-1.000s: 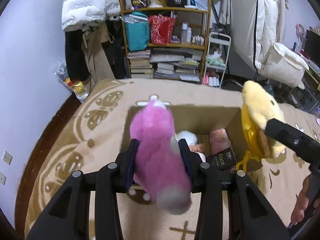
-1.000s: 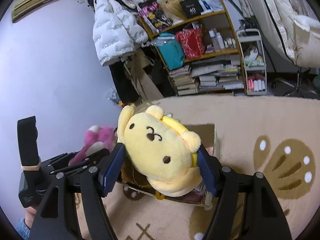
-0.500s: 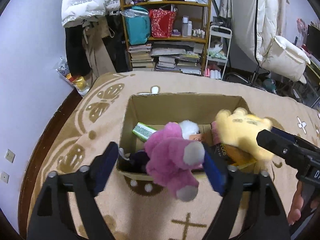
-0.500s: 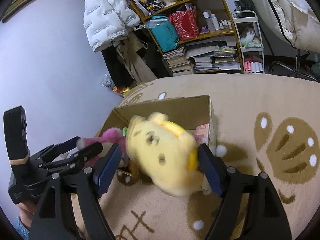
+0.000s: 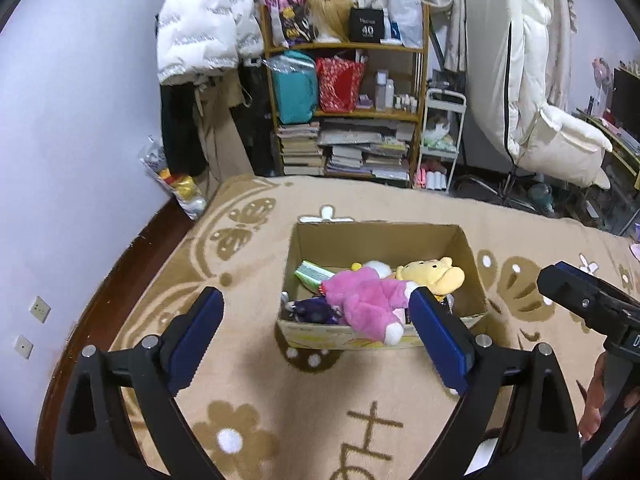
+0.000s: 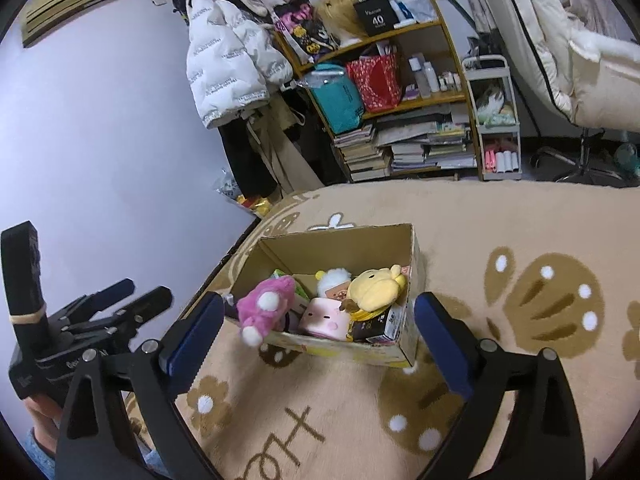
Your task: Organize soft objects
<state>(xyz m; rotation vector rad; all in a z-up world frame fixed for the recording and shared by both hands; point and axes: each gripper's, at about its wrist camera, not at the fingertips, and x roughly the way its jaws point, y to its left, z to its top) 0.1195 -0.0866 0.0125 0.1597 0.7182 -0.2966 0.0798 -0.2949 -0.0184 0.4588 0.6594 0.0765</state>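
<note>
Two wrist fisheyes, both looking down over our own fingers at the floor ahead.

From the left wrist we face the cardboard box (image 5: 382,280) nearly head-on, near and slightly above; from the right wrist we see it from farther right, angled leftward. We share the box, the patterned rug (image 5: 248,248), the bookshelf (image 6: 400,92) behind, and each view catches the other gripper at its edge.

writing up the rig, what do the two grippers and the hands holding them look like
Both the left gripper and right gripper are matte black frames with silver bolts and blue ribbed finger pads. The left one's handle carries a tan band and white lettering. Bare fingers grip each handle; a blue sleeve shows at the left hand.
</note>
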